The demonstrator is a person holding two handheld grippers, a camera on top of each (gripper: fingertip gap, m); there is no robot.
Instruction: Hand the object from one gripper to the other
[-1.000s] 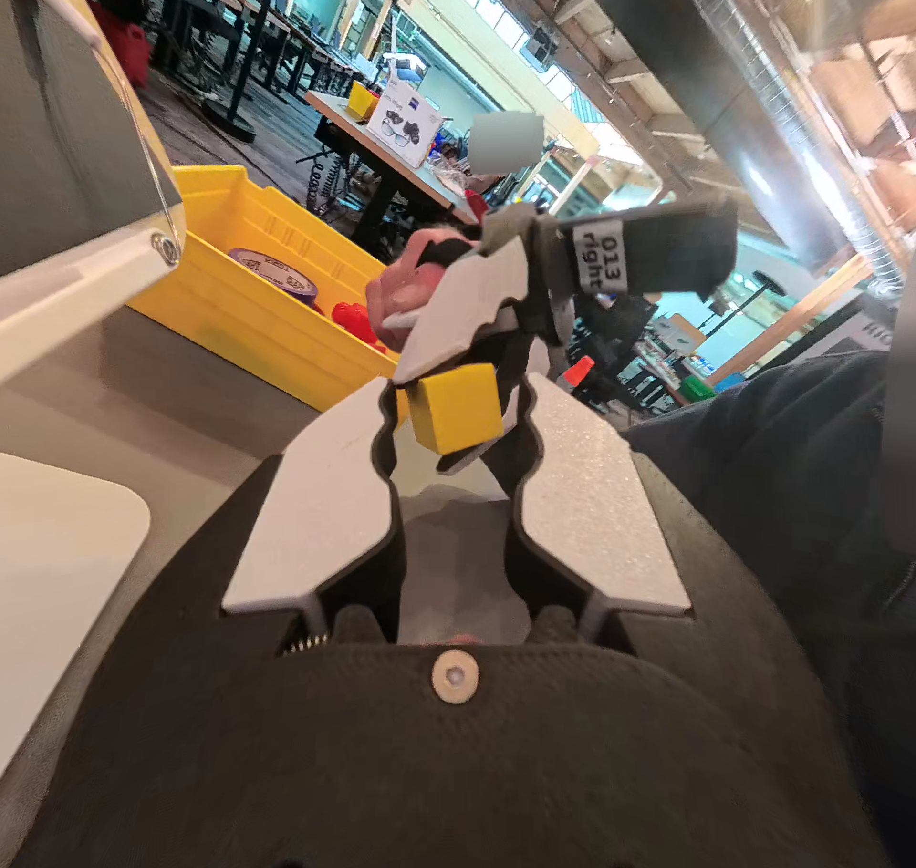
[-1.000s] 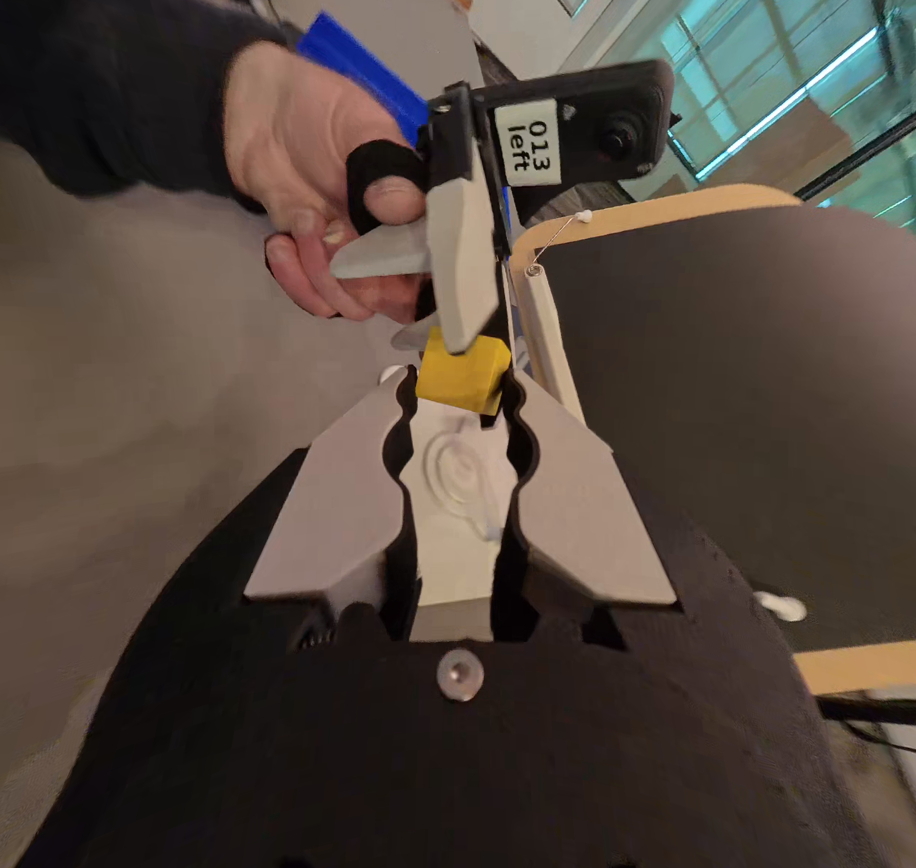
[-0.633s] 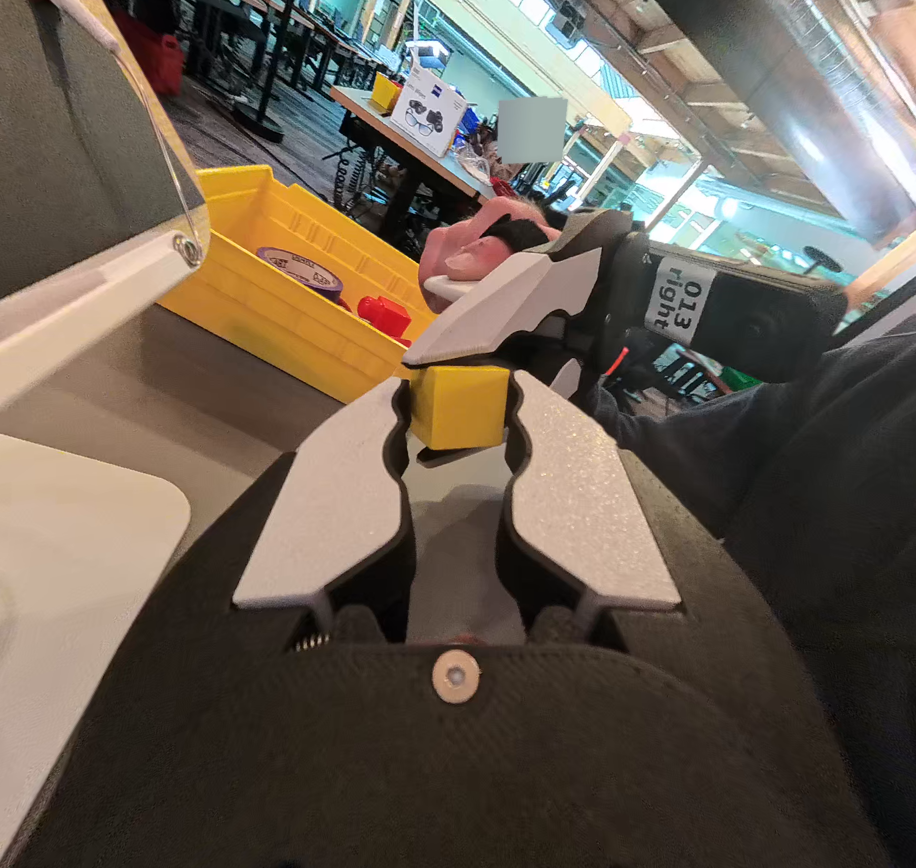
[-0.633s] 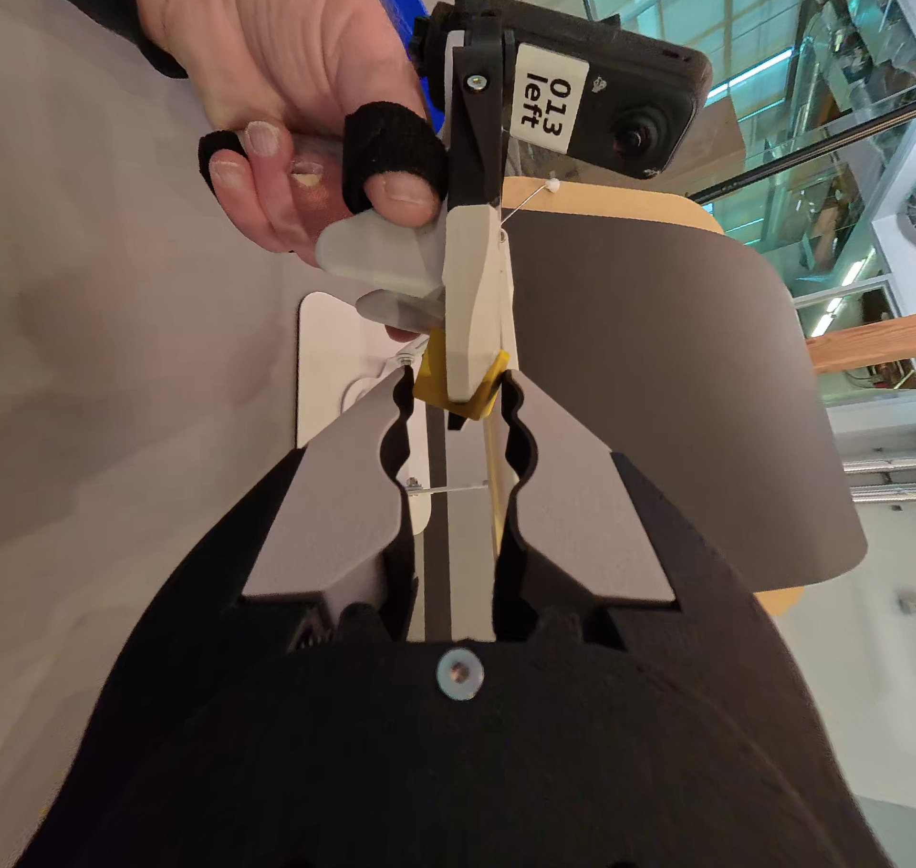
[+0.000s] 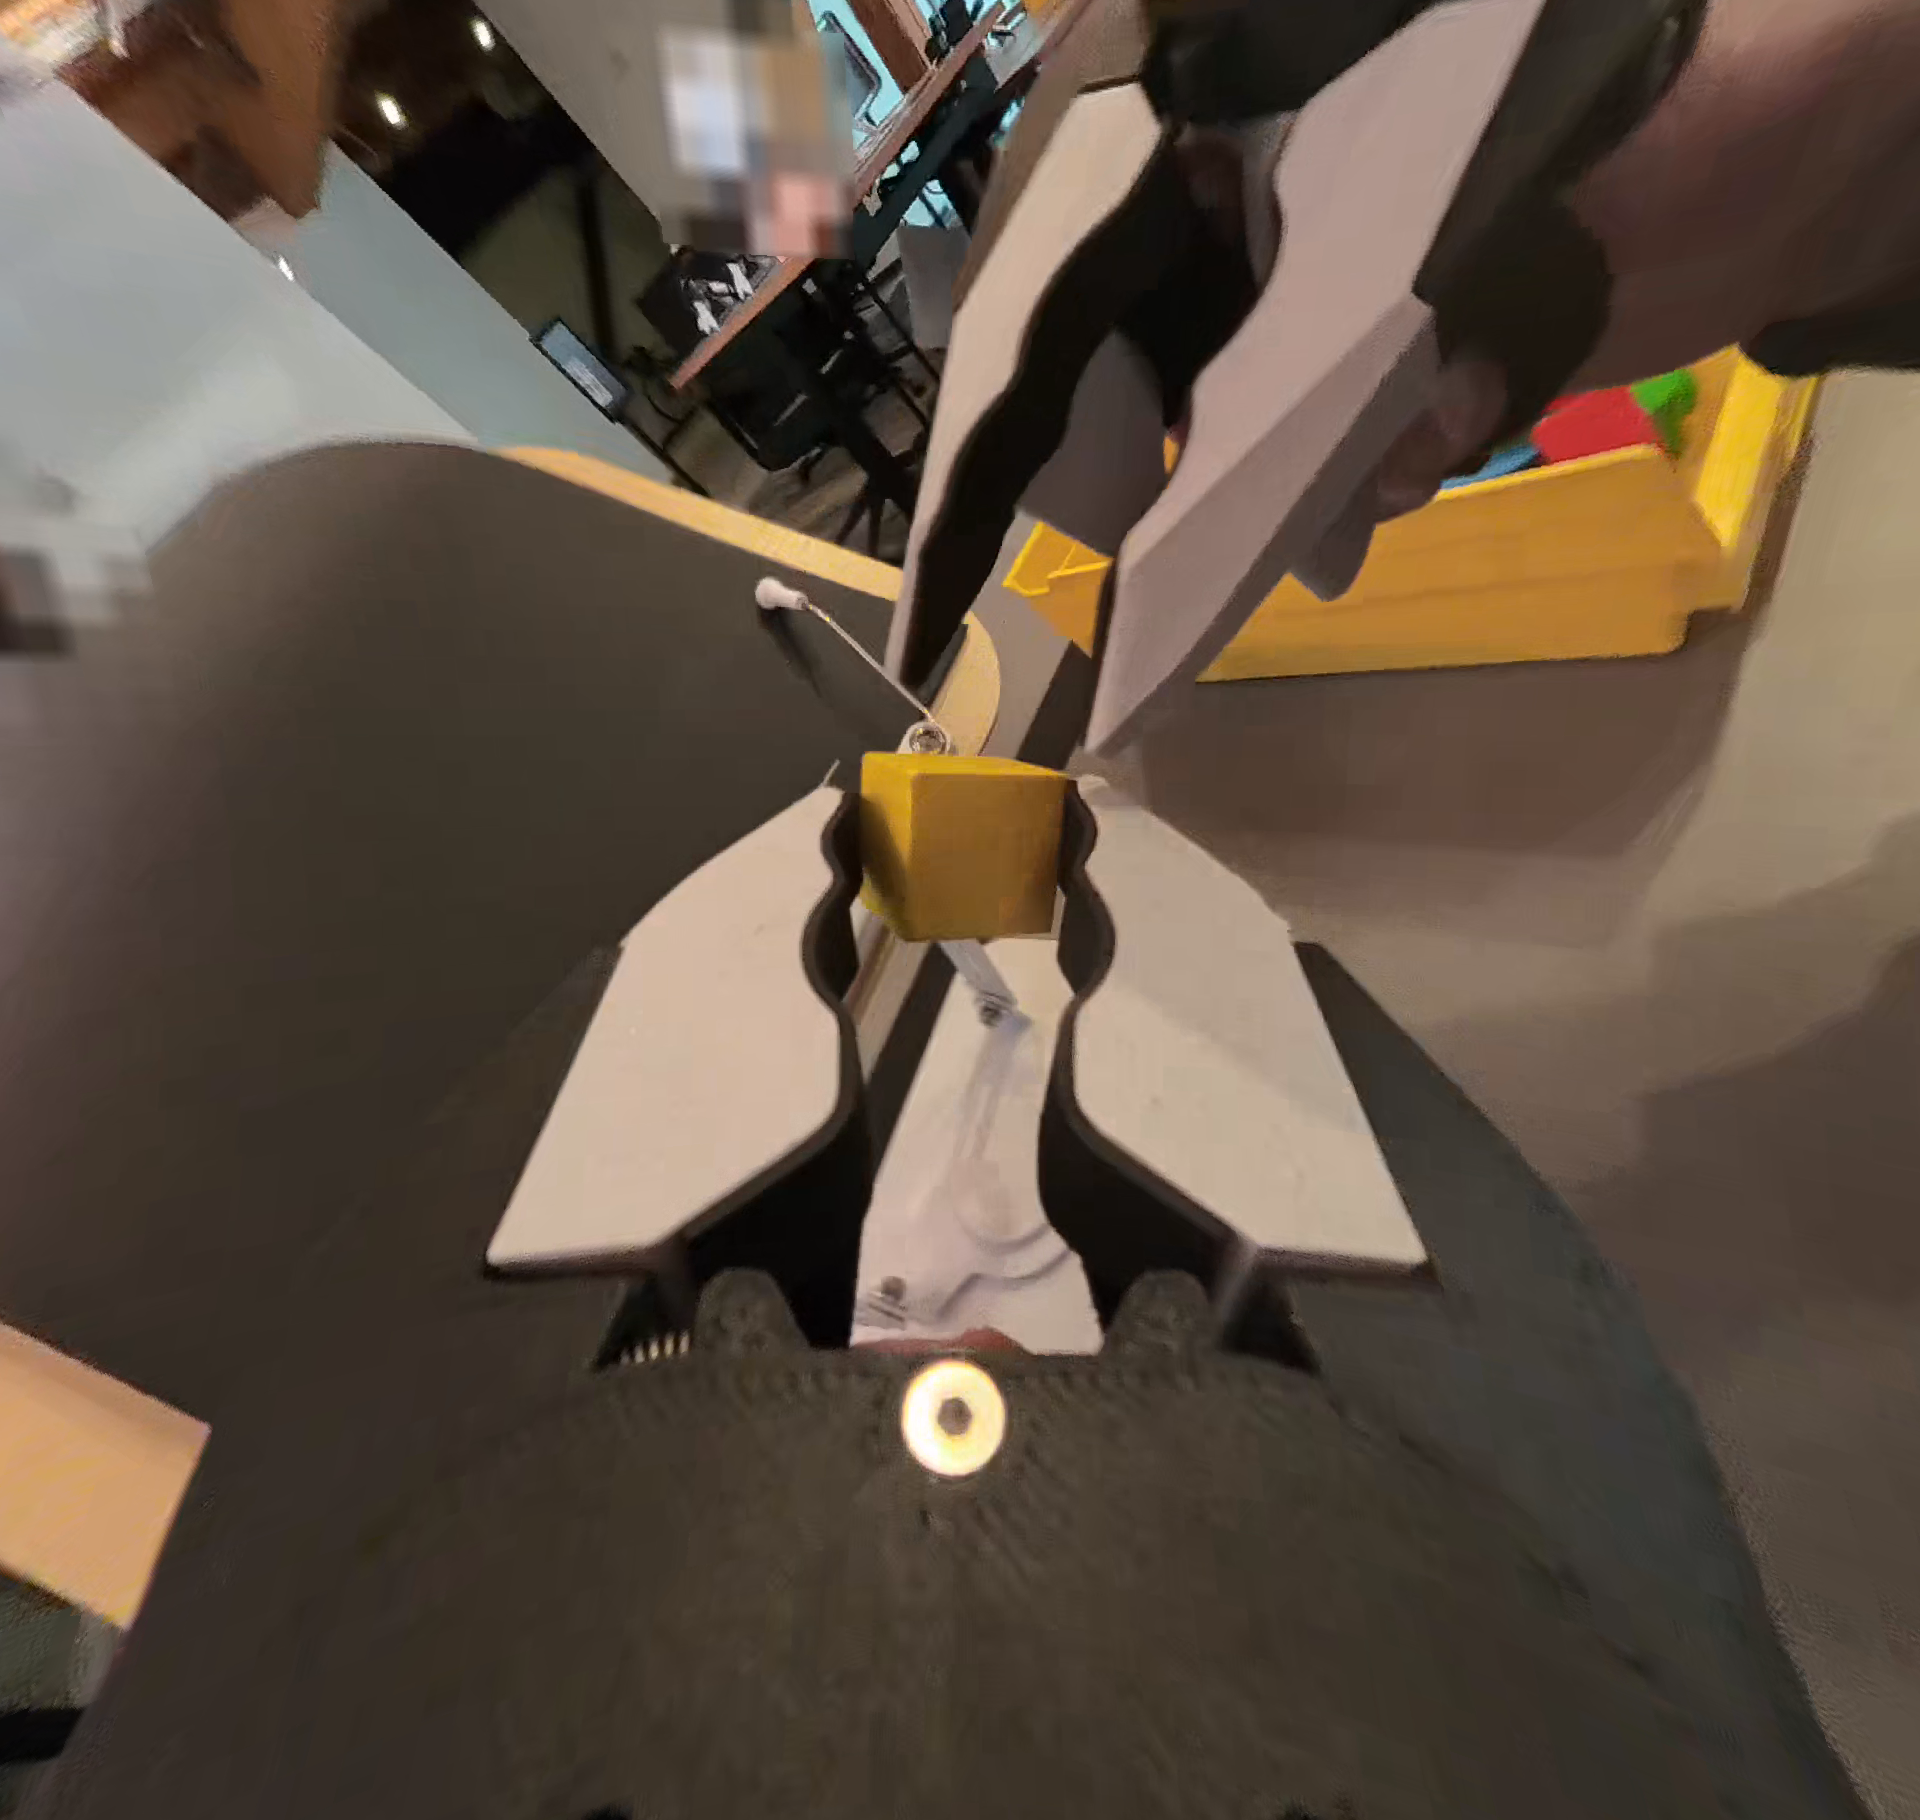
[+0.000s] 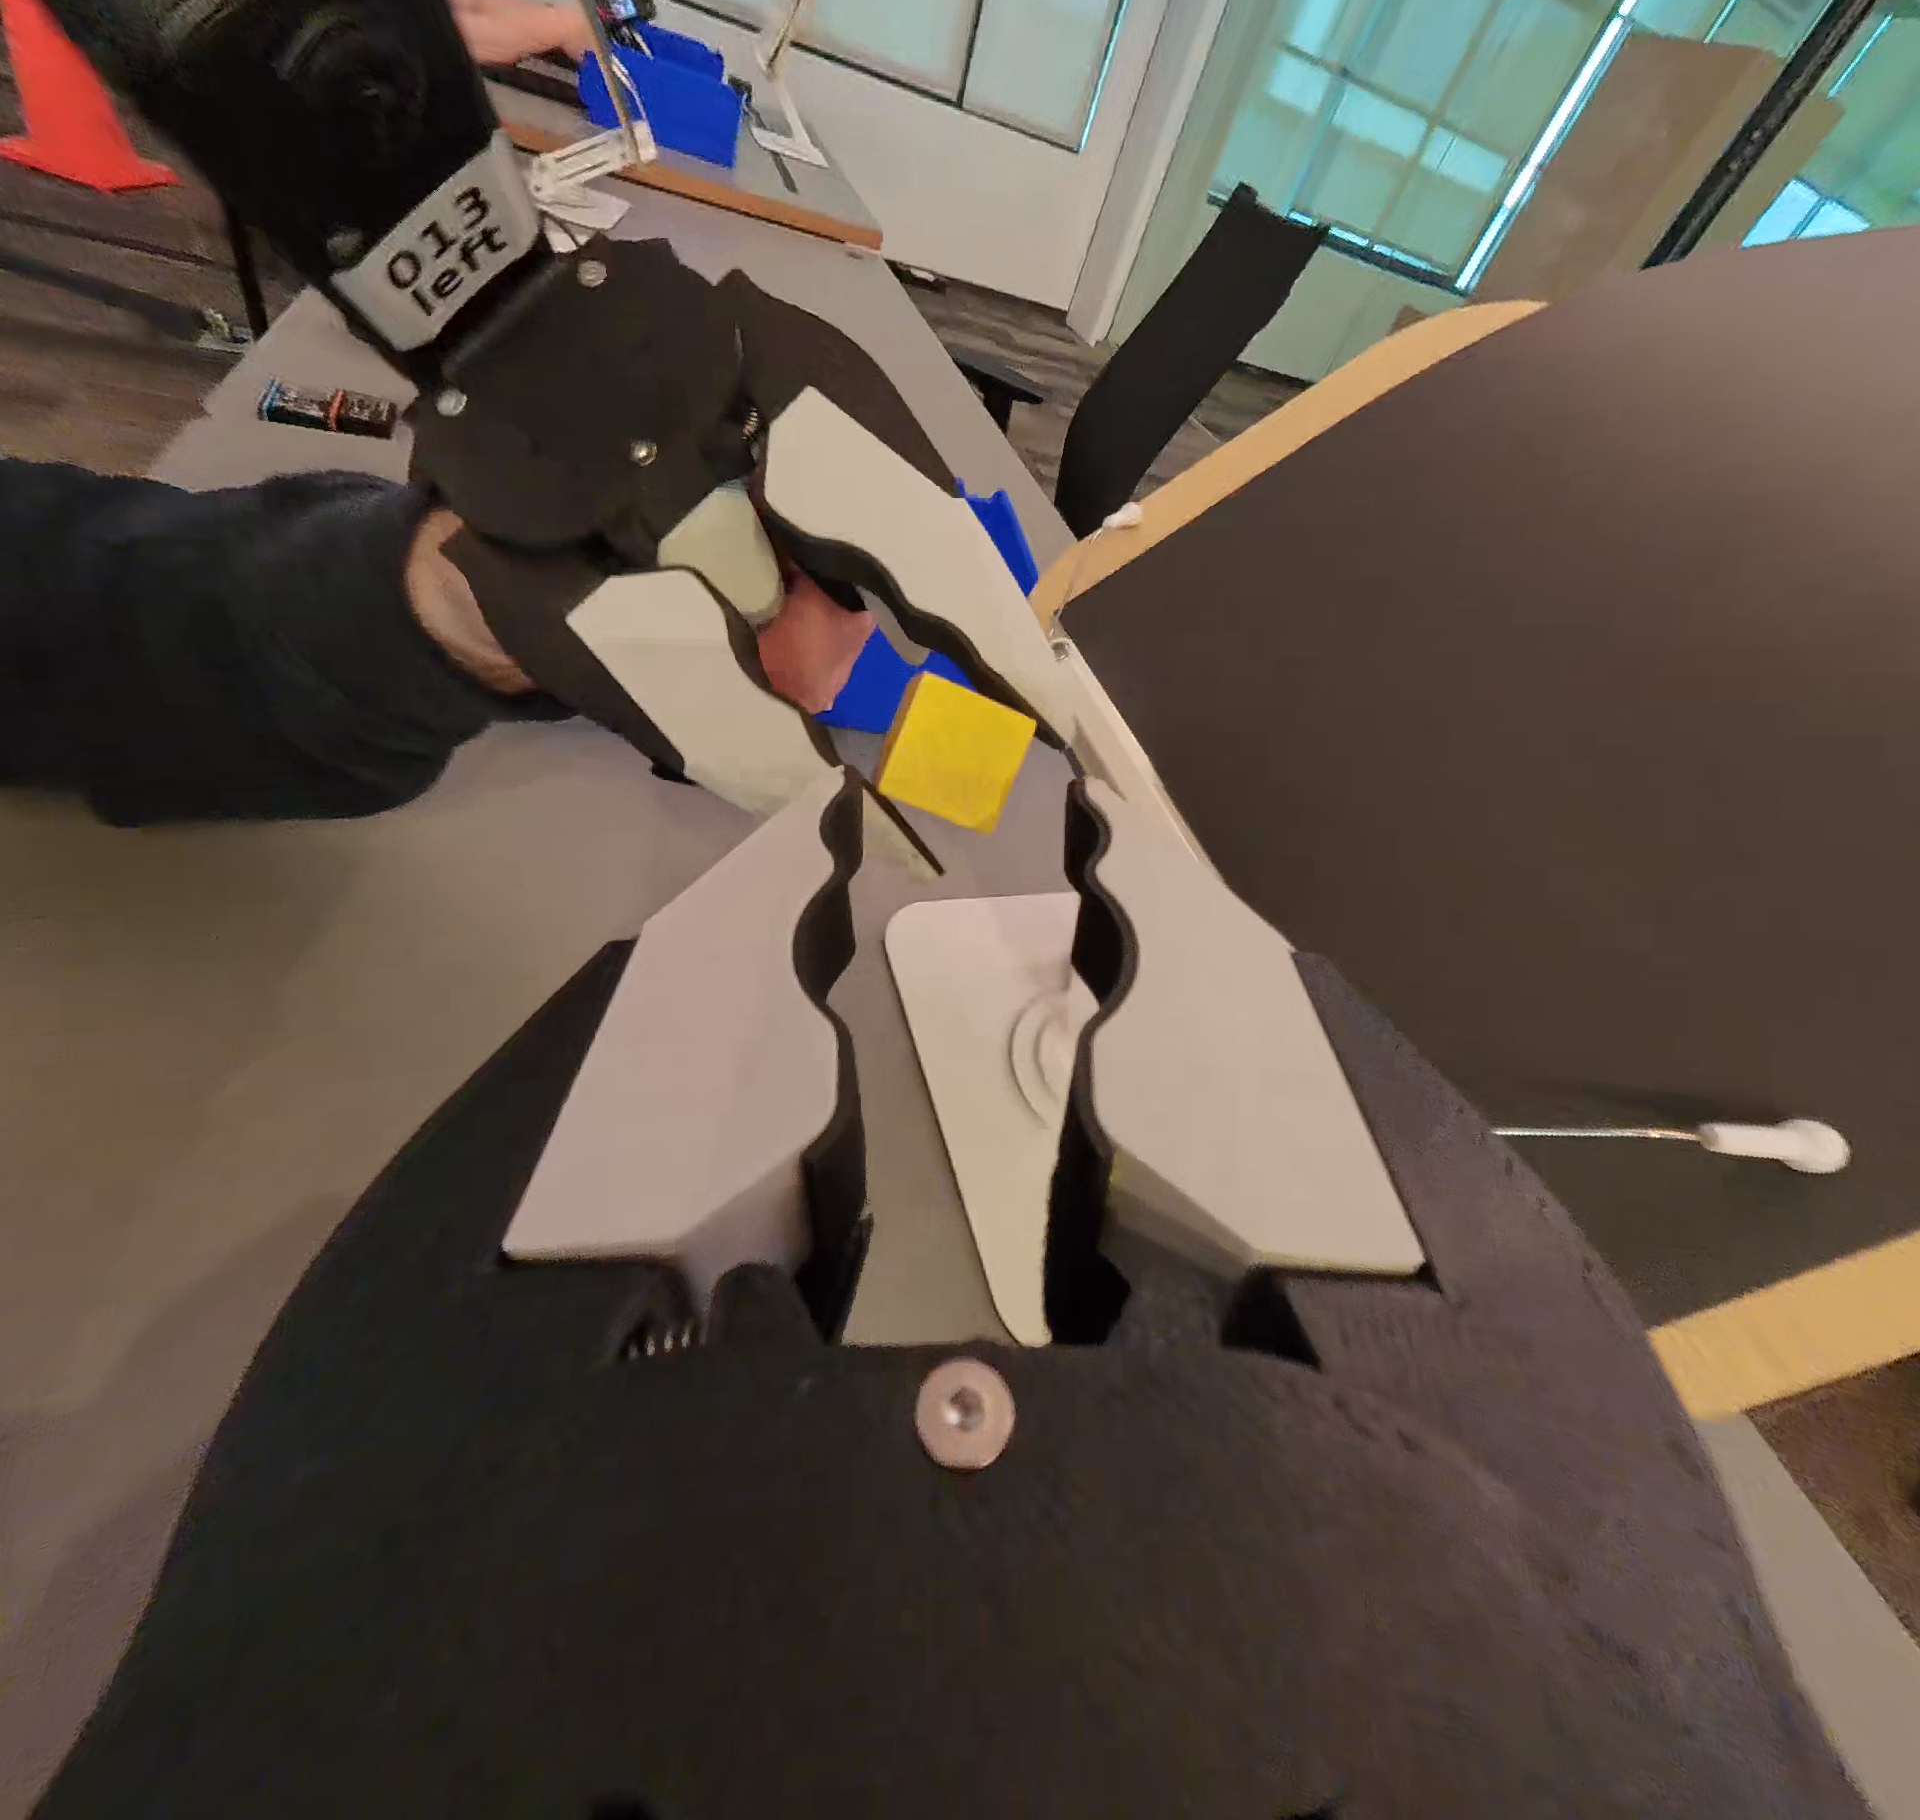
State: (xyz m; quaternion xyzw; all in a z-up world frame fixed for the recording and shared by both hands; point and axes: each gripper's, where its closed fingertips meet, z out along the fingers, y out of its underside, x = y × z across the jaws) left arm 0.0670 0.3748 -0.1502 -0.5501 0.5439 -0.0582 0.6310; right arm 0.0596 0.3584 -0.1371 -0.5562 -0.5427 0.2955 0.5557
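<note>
Since the earlier frames we have drawn our right tongs [image 6: 961, 799] back off the yellow cube [image 5: 961, 854], which now sits only in our left tongs [image 5: 961, 840]; before, both pairs had it pinched between them. The left tongs are closed on the cube, one wavy pad pressing each side face, holding it in the air above the grey counter [image 5: 1558, 835]. The right tongs stand spread with nothing between the fingers; in the left wrist view they [image 5: 1003, 690] hang from the upper right with their tips just beyond the cube, apart from it.

In the right wrist view the cube [image 6: 956, 762] shows just past our own fingertips, gripped by the left tongs [image 6: 935, 721] that reach in from the upper left, a dark sleeve [image 6: 208, 638] behind them. A white plate [image 6: 966, 1043] lies on the counter beneath the right tongs. A yellow bin [image 5: 1455, 596] sits at the far right, and a dark curved panel [image 6: 1507, 731] stands on the right.
</note>
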